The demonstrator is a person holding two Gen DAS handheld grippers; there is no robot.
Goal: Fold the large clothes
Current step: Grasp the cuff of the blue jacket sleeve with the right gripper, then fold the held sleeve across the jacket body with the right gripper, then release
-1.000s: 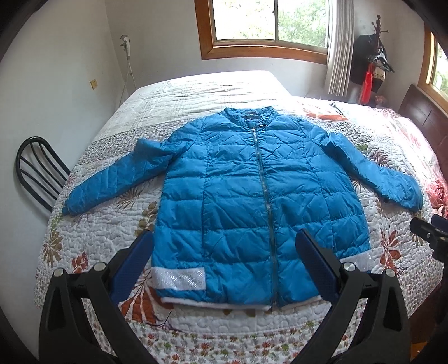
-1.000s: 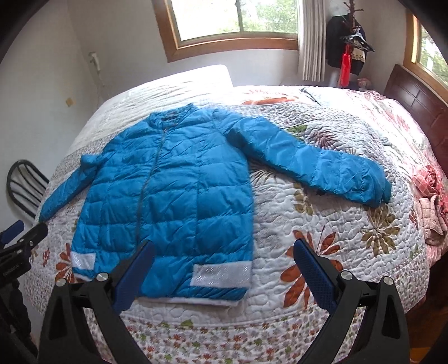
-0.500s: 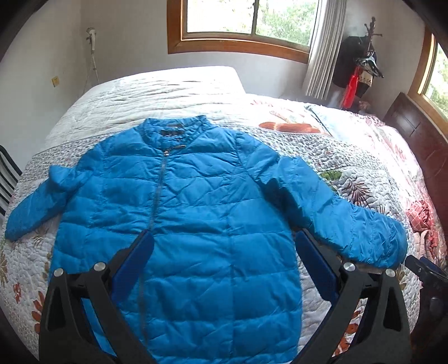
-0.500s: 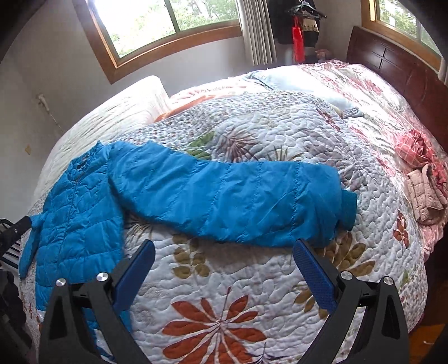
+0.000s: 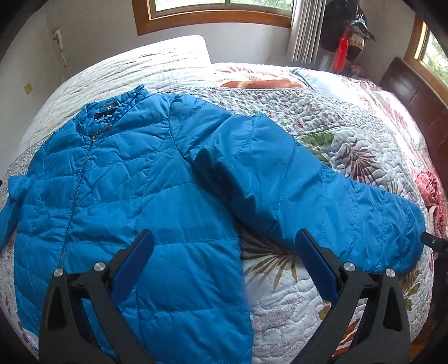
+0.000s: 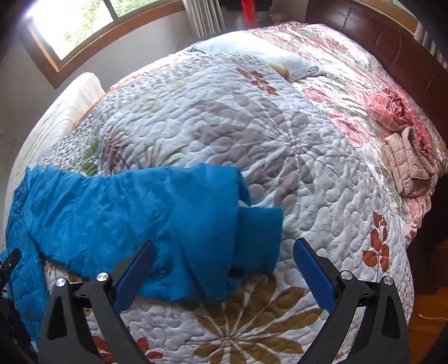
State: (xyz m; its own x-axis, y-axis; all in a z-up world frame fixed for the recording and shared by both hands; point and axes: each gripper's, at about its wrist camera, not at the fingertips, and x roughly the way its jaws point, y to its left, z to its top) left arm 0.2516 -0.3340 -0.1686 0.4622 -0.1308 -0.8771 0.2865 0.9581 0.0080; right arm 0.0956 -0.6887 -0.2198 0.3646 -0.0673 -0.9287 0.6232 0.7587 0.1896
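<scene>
The blue puffer jacket (image 5: 134, 196) lies flat on the floral quilt (image 5: 350, 134), front up and zipped, collar toward eleven o'clock in my left wrist view. Its body fills that view from nine o'clock to the centre, and one sleeve (image 5: 322, 196) stretches out toward four o'clock across the quilt.

My left gripper (image 5: 224, 260) hangs above the jacket with its jaws spread wide and nothing between them. The left blue pad (image 5: 131, 266) is over the jacket's body; the right pad sits at the lower edge of the sleeve, with bare quilt showing in the gap.

In my right wrist view the same sleeve (image 6: 140, 224) runs in from nine o'clock and ends at its knit cuff (image 6: 260, 240) near the centre. My right gripper (image 6: 224, 268) is also wide open and empty, the cuff lying just ahead of it, closer to the left pad (image 6: 134, 277) than to the right one.

Farther out, at two o'clock in that view, a pink quilted garment (image 6: 406, 165) and a red checked cloth (image 6: 392, 112) lie bunched near the dark wooden headboard (image 6: 392, 42). A window (image 6: 84, 25) sits at eleven o'clock.
</scene>
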